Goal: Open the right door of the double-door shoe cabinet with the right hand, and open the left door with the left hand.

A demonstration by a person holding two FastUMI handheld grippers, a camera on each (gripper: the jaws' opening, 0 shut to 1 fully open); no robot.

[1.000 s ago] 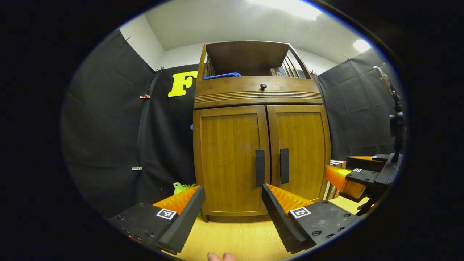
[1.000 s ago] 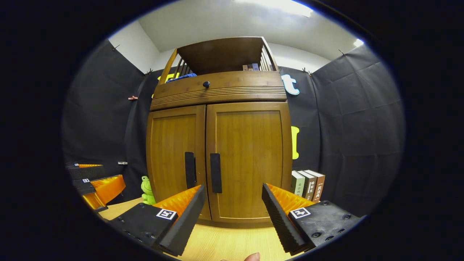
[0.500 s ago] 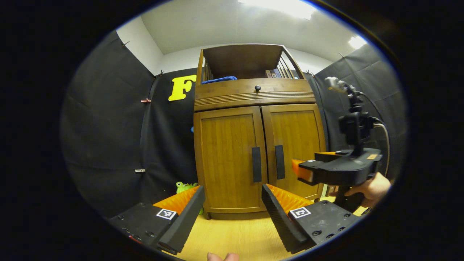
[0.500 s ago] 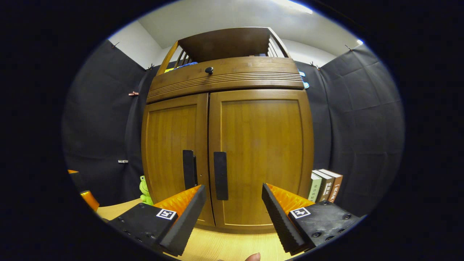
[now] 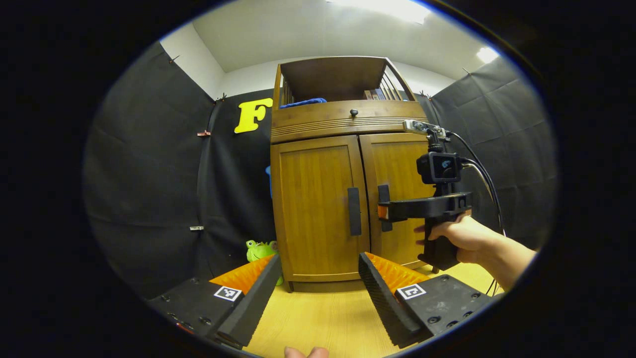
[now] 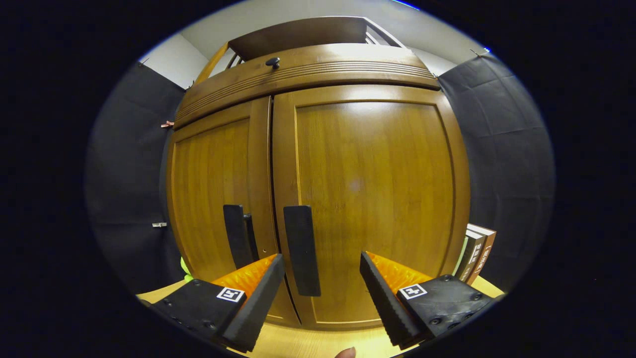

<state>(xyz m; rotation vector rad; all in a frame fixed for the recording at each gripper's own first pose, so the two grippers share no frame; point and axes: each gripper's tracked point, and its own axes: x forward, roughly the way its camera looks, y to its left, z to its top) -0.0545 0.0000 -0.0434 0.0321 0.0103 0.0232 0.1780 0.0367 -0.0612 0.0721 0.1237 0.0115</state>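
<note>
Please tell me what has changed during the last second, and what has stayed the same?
The right gripper has moved forward to the cabinet; the right door's handle now stands between its open fingers, not yet gripped. In the left gripper view it has come in from the right edge to the right door. The left gripper stayed back and open. Both doors remain shut; the left door is untouched.

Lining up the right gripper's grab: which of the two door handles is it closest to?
The right door's handle: it stands between the open fingers of the right gripper, while the left door's handle sits off to the side.
</note>
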